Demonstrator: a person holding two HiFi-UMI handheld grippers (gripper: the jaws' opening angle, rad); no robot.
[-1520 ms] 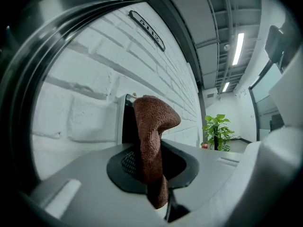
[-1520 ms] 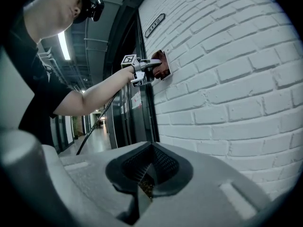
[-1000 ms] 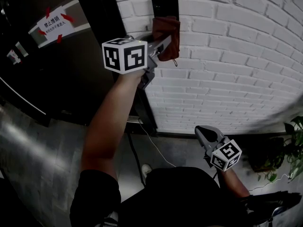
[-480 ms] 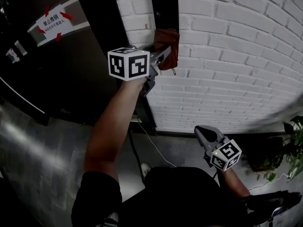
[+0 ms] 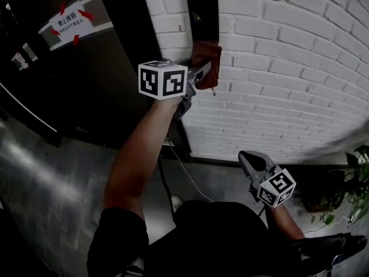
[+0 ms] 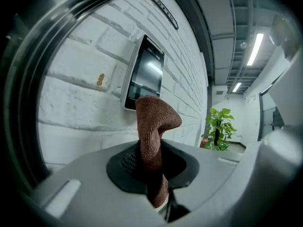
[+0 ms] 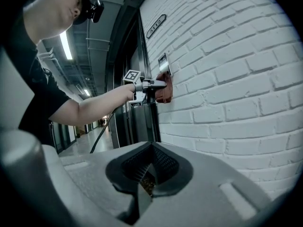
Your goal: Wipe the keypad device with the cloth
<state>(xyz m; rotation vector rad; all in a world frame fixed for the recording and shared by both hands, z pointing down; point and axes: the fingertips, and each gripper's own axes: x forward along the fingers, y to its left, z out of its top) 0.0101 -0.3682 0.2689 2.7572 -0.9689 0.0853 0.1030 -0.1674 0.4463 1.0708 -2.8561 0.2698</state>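
The keypad device [image 5: 202, 15] is a black panel fixed on the white brick wall; its glossy screen [image 6: 146, 74] also shows in the left gripper view. My left gripper [image 5: 203, 70] is shut on a brown cloth [image 5: 206, 63], held against the wall just under the device's lower edge. In the left gripper view the cloth [image 6: 154, 141] stands up from the jaws, its tip overlapping the device's bottom. My right gripper [image 5: 249, 160] hangs low near the wall's base, shut and holding nothing. From the right gripper view the left gripper [image 7: 154, 85] and cloth [image 7: 164, 93] appear by the device [image 7: 164, 63].
A dark door [image 5: 75, 68] with a white taped notice [image 5: 70, 21] stands left of the wall. A cable [image 5: 184, 175] runs down to the floor. A potted plant [image 5: 357, 180] stands at the right, also as the plant [image 6: 218, 129].
The left gripper and cloth have slid down the device, from covering its lower half to below its bottom edge. The right gripper has stayed put.
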